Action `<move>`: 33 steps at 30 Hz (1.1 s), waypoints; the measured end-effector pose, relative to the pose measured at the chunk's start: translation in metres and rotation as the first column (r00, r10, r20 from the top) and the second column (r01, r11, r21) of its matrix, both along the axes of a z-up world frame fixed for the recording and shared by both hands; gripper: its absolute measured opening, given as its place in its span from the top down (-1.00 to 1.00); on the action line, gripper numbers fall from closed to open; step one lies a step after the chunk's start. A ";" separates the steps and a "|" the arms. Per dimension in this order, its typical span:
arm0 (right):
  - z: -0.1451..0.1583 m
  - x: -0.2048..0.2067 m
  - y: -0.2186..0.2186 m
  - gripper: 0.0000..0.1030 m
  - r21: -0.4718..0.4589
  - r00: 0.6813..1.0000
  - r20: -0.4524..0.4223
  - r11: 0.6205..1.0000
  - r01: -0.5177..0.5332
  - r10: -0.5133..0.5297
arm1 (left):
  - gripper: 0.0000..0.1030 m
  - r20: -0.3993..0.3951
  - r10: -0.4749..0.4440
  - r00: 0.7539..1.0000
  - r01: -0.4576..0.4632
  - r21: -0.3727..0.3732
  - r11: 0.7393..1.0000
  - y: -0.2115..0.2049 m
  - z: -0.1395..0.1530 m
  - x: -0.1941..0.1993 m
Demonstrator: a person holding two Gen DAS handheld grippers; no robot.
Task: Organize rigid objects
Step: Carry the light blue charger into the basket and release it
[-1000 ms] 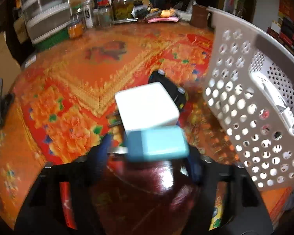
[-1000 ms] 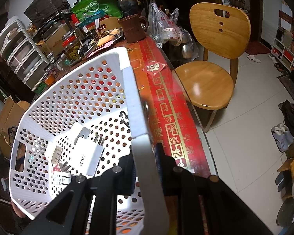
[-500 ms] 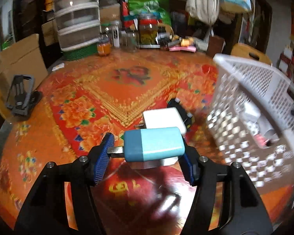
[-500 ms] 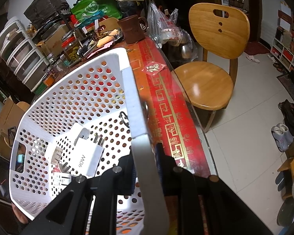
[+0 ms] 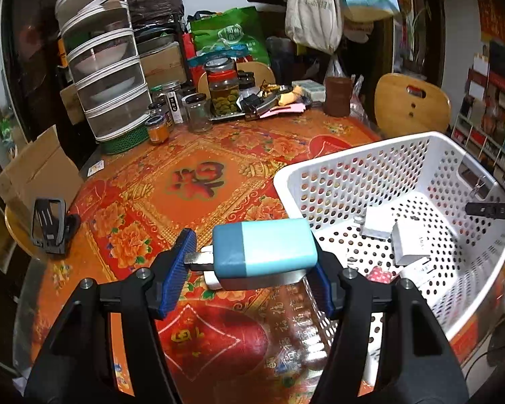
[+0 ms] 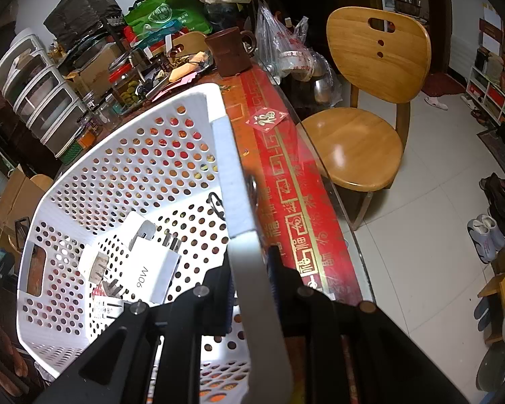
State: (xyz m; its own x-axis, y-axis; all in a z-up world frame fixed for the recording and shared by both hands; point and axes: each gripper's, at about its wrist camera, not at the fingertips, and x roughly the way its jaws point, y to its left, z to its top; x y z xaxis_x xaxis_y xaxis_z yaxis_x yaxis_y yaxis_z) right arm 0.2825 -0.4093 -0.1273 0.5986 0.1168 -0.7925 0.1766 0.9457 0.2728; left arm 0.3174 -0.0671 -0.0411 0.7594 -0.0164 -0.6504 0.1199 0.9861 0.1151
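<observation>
In the left wrist view my left gripper is shut on a two-tone blue charger, held above the table with its metal prongs against the left pad. A white edge shows just under it. Right of it stands the white perforated basket, with white chargers on its floor. In the right wrist view my right gripper is shut on the basket's rim. A white charger marked 90W lies inside among other white plugs.
A red and orange patterned cloth covers the round table. Jars, a drawer tower and a brown mug crowd the far edge. A black phone stand sits at the left. A wooden chair stands beside the table.
My left gripper has risen with the blue charger, away from the white charger and black item on the table; the basket's inside now shows. The right gripper and basket have not moved.
</observation>
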 end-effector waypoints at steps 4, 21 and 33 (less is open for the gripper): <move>0.001 -0.001 0.001 0.67 -0.003 1.000 0.003 1.000 -0.004 0.004 | -0.17 -0.002 0.011 1.000 -0.011 0.007 1.000 -0.004 0.002 0.007; 0.001 -0.001 0.002 0.66 -0.005 1.000 0.017 1.000 -0.006 0.006 | -0.17 -0.116 -0.116 0.986 0.146 0.297 0.944 -0.148 -0.007 0.029; 0.001 -0.002 0.002 0.66 -0.003 1.000 0.020 1.000 -0.007 0.007 | -0.20 -0.212 -0.154 0.965 0.236 0.451 0.861 -0.205 -0.046 0.028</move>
State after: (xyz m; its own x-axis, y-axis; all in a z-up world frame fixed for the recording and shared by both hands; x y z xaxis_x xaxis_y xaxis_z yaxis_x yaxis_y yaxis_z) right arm 0.2803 -0.4072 -0.1261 0.6133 0.1182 -0.7809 0.1648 0.9478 0.2729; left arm 0.3452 -0.2723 -0.0867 0.6551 0.1845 -0.7326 0.3619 0.7746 0.5187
